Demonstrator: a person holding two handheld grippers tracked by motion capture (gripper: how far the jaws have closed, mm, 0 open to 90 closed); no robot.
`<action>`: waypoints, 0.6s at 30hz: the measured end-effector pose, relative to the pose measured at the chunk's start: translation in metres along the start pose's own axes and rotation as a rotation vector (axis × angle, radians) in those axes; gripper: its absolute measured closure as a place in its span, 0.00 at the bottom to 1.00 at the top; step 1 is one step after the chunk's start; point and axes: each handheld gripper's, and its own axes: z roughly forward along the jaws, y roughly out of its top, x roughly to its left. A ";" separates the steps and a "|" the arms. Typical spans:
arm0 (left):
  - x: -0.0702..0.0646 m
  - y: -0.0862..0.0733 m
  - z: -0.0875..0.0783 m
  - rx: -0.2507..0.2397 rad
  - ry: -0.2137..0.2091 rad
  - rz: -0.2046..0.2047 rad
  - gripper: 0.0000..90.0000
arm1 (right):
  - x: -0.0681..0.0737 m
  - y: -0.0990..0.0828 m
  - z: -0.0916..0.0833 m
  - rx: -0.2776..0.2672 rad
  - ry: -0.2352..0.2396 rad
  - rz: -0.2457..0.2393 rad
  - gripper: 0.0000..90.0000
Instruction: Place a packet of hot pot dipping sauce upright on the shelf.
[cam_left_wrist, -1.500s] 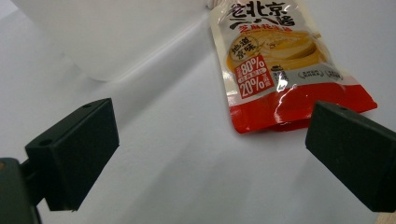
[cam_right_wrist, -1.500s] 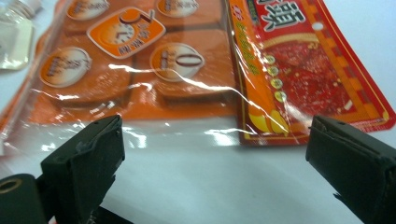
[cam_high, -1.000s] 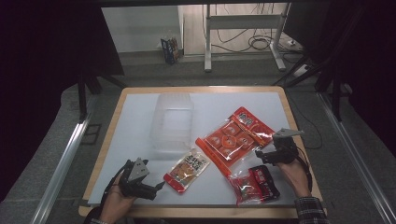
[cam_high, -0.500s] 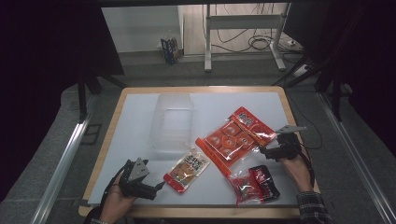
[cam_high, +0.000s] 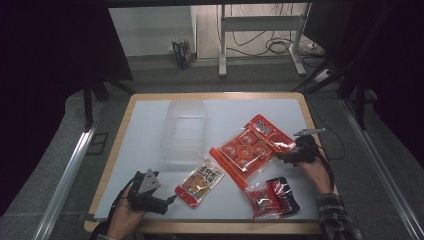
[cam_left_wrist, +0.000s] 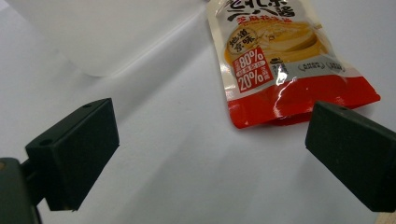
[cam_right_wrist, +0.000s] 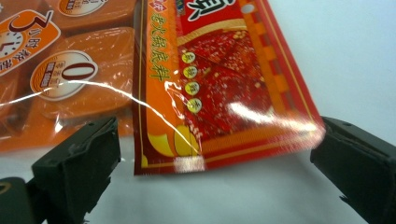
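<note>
A red hot-pot seasoning packet (cam_high: 270, 131) lies at the table's right, overlapping a large orange packet (cam_high: 239, 152). My right gripper (cam_high: 281, 157) sits low at the red packet's near end. In the right gripper view the red packet (cam_right_wrist: 224, 79) ends just ahead of the gap, with the right gripper (cam_right_wrist: 215, 172) open and its jaws wide to either side. My left gripper (cam_high: 169, 199) rests open near the front left, pointing at a yellow-and-red sauce pouch (cam_high: 201, 181). The left gripper (cam_left_wrist: 210, 154) holds nothing, and the pouch (cam_left_wrist: 280, 60) lies just beyond its right jaw.
A clear plastic container (cam_high: 184, 132) stands in the middle of the white table top (cam_high: 140, 125), left of the packets. A dark red snack packet (cam_high: 272, 196) lies near the front edge by the right forearm. The orange packet (cam_right_wrist: 65, 70) lies beside the red one.
The right hand has shifted slightly at the red packet's end, with its jaws still open. The left gripper and the packets have not moved.
</note>
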 end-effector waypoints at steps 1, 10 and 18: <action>0.000 0.000 0.000 0.000 0.000 0.001 0.03 | -0.001 0.002 0.002 0.004 0.004 -0.007 0.03; 0.000 0.000 0.001 0.004 -0.002 0.001 0.03 | 0.004 0.019 0.004 -0.033 0.054 -0.024 0.06; -0.001 0.000 0.002 0.012 -0.005 0.007 0.03 | 0.007 0.031 0.014 -0.032 0.076 -0.069 0.06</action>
